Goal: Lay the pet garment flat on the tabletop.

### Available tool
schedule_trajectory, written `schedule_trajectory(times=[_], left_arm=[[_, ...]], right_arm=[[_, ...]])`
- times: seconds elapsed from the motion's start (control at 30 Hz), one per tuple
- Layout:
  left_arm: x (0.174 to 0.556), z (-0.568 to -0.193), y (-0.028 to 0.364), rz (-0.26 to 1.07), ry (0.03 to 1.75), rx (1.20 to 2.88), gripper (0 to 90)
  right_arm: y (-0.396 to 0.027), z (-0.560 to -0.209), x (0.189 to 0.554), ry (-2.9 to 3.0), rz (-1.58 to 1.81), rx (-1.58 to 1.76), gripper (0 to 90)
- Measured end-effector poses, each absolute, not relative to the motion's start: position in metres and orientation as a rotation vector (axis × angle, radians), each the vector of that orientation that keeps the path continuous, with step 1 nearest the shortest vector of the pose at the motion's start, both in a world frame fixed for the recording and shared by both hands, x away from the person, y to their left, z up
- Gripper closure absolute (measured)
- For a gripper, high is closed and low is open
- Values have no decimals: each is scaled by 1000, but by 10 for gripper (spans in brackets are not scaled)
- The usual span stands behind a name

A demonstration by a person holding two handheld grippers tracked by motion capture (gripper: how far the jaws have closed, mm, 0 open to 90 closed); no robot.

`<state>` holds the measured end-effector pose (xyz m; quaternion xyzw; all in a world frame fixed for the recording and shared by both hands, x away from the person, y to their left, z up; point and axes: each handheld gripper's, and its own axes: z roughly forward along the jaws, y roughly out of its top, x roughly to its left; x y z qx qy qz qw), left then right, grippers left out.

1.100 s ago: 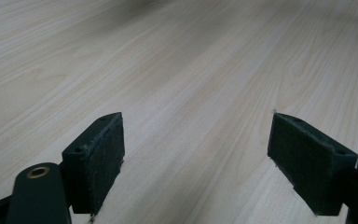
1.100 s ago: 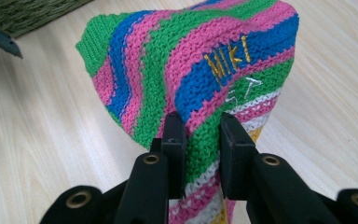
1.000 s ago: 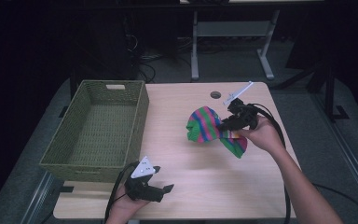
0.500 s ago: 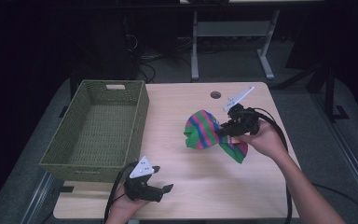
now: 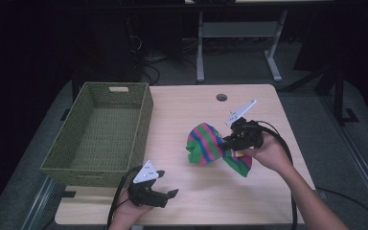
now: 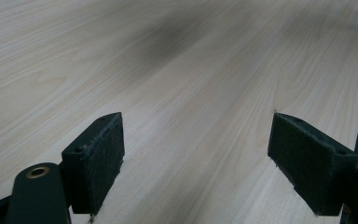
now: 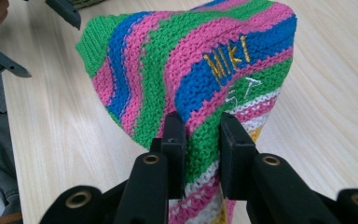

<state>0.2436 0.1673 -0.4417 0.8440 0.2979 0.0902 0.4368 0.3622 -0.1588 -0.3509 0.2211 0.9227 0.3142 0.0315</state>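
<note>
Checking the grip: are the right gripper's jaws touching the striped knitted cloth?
Touching. In the right gripper view, the right gripper has both black pads pressed against a fold of the pink, green and blue striped knitted cloth, pinching it between them.

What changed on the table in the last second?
The right tool, shut on the striped knit cloth, carried it a little toward the near edge and the basket. The left tool stayed put, open; the basket did not move.

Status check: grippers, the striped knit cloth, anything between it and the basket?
Right gripper shut on striped knit cloth, fingers pinching a fold. Left gripper open over bare table. Basket at left, path unobstructed.
</note>
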Motion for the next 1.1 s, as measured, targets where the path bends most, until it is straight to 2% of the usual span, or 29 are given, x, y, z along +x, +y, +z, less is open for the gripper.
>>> schedule_trajectory(times=[0.5, 1.1], left_arm=[[243, -441, 167, 237, 733, 2103, 182], [242, -440, 167, 234, 723, 2106, 182]], right_arm=[[-153, -374, 352, 2878, 950, 607, 740], [-127, -411, 338, 2977, 877, 514, 734]])
